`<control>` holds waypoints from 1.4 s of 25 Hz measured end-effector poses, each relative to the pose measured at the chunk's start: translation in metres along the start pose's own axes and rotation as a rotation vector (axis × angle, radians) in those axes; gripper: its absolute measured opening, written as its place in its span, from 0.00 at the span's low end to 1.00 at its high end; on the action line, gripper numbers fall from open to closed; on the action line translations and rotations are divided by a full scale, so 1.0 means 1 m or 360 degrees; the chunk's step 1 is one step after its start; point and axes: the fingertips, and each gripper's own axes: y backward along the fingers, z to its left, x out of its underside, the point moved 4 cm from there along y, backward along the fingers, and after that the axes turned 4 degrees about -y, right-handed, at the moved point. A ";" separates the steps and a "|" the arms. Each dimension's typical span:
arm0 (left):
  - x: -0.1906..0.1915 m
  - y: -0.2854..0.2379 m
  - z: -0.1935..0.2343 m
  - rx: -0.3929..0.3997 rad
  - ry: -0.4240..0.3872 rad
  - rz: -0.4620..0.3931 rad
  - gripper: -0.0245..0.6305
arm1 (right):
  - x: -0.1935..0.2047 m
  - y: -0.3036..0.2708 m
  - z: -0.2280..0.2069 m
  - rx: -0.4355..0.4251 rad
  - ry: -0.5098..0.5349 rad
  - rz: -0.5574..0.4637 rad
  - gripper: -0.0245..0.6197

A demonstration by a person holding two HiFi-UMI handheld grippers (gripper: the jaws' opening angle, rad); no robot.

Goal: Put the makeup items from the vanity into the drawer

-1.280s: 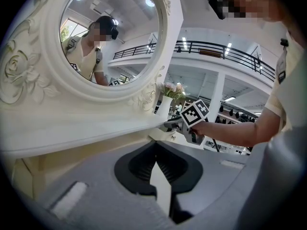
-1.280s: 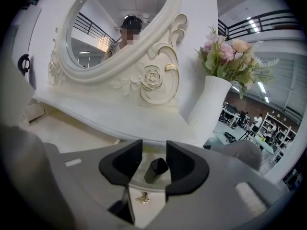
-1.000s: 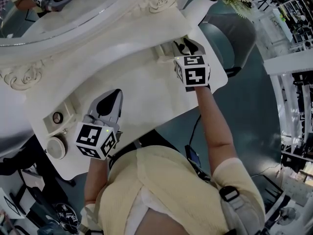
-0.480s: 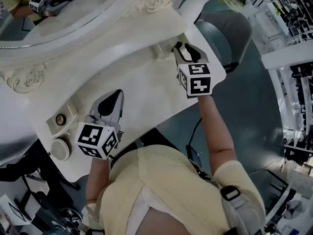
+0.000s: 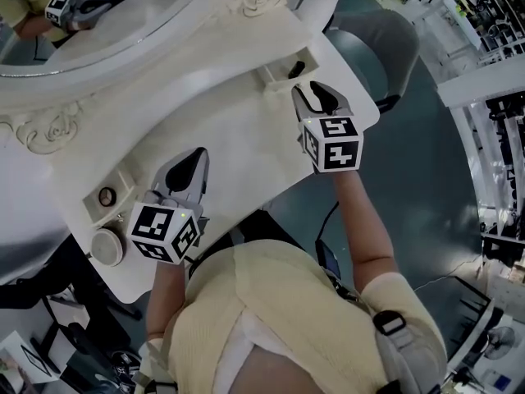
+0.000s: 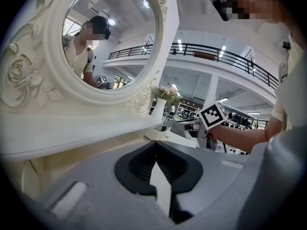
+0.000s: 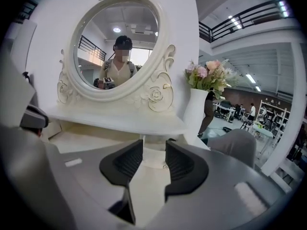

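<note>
A small open drawer [image 5: 277, 75] on the right of the white vanity top [image 5: 238, 138] holds a dark makeup item [image 5: 296, 69]. My right gripper [image 5: 315, 95] hovers just in front of that drawer, open, with nothing between its jaws [image 7: 153, 150]. At the vanity's left end sits a second small drawer [image 5: 92, 208] with a round item [image 5: 107, 195] in it. A round white jar [image 5: 105, 246] stands beside it. My left gripper [image 5: 190, 161] rests over the front of the vanity top, right of those; its jaws [image 6: 156, 145] are shut and hold nothing.
An oval mirror [image 5: 90, 19] in a carved white frame stands at the back. A white vase [image 7: 194, 111] of pink flowers stands at the vanity's right end. Past the vanity's right edge is a grey chair [image 5: 381, 43]. The person's body is close against the front edge.
My right gripper has drawn back from the right drawer toward the person, and the dark item now shows inside that drawer. The left gripper has stayed where it was.
</note>
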 end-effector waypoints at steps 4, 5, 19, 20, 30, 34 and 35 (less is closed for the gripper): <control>0.001 0.006 -0.001 0.0010 0.0002 -0.0006 0.04 | 0.004 0.013 0.011 -0.0031 -0.0050 -0.0003 0.27; 0.001 0.007 -0.002 0.0013 0.0003 -0.0008 0.04 | 0.006 0.016 0.014 -0.0036 -0.0057 -0.0002 0.27; 0.007 0.019 0.002 -0.0002 0.0027 -0.0011 0.04 | 0.029 0.039 0.039 -0.0086 -0.0130 0.0041 0.25; 0.007 0.020 0.002 -0.0004 0.0028 -0.0011 0.04 | 0.030 0.040 0.040 -0.0087 -0.0142 0.0043 0.24; 0.011 0.024 0.003 -0.0017 0.0046 -0.0005 0.04 | 0.047 0.051 0.053 -0.0164 -0.0251 0.0085 0.12; 0.014 0.027 0.004 -0.0027 0.0055 0.0006 0.04 | 0.046 0.055 0.053 -0.0176 -0.0265 0.0082 0.08; 0.015 0.028 0.004 -0.0031 0.0057 0.0007 0.04 | 0.047 0.055 0.053 -0.0180 -0.0270 0.0082 0.05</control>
